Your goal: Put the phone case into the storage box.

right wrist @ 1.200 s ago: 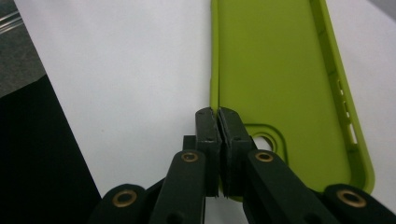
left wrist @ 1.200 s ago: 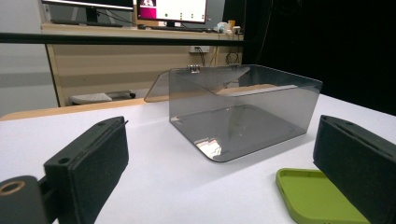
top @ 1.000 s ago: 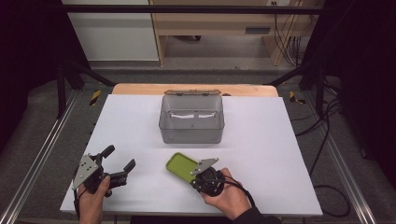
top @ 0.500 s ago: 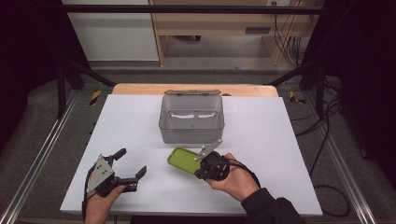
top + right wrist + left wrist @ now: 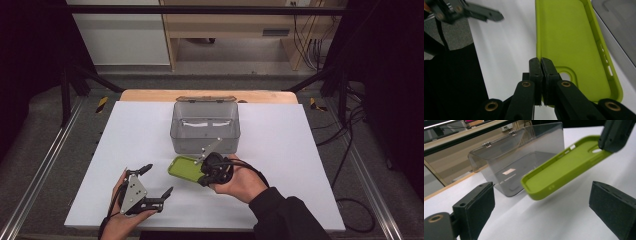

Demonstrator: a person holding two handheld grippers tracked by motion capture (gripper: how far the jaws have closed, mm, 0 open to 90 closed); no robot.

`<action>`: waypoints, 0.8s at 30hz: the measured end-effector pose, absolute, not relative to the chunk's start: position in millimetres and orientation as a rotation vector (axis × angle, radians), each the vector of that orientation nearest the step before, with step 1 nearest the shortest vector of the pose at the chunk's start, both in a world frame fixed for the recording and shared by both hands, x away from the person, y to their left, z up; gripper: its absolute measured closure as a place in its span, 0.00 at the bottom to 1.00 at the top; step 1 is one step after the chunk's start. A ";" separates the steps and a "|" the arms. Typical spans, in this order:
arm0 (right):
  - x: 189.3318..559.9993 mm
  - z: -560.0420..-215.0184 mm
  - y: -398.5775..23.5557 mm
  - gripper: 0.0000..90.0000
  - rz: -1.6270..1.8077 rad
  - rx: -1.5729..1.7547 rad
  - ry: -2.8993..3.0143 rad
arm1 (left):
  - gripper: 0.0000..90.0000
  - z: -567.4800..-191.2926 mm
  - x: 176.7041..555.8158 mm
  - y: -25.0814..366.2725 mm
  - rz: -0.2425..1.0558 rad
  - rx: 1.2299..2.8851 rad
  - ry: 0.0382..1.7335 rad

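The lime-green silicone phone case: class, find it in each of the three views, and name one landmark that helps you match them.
High view: lime-green silicone phone case, bottom centre, just in front of the clear plastic box.
Left gripper view: upper right, tilted off the table.
Right gripper view: upper right, edge pinched by the right hand-held gripper.
Shared landmark: the clear plastic box beside the case.

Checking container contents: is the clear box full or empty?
Empty: the clear box stands open-topped, its bare floor visible through the walls; the green phone case is outside it.

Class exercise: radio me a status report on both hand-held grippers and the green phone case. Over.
Right hand-held gripper shut on green phone case, lifted off table. Left hand-held gripper open, nothing between jaws. Clear box just beyond, nothing blocking.
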State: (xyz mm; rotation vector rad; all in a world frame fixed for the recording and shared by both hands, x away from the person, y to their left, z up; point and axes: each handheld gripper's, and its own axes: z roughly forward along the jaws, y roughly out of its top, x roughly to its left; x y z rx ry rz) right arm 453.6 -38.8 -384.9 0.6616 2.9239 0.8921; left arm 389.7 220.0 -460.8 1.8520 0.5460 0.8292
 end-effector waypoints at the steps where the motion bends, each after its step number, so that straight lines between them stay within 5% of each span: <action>1: 454.7 -382.9 -35.3 0.98 0.892 0.646 2.930 | 0.08 -461.3 389.2 218.5 0.840 1.863 0.534; 24: 446.6 -363.2 -0.6 0.98 0.868 0.490 3.038 | 0.33 -464.7 383.7 206.9 1.058 1.946 0.379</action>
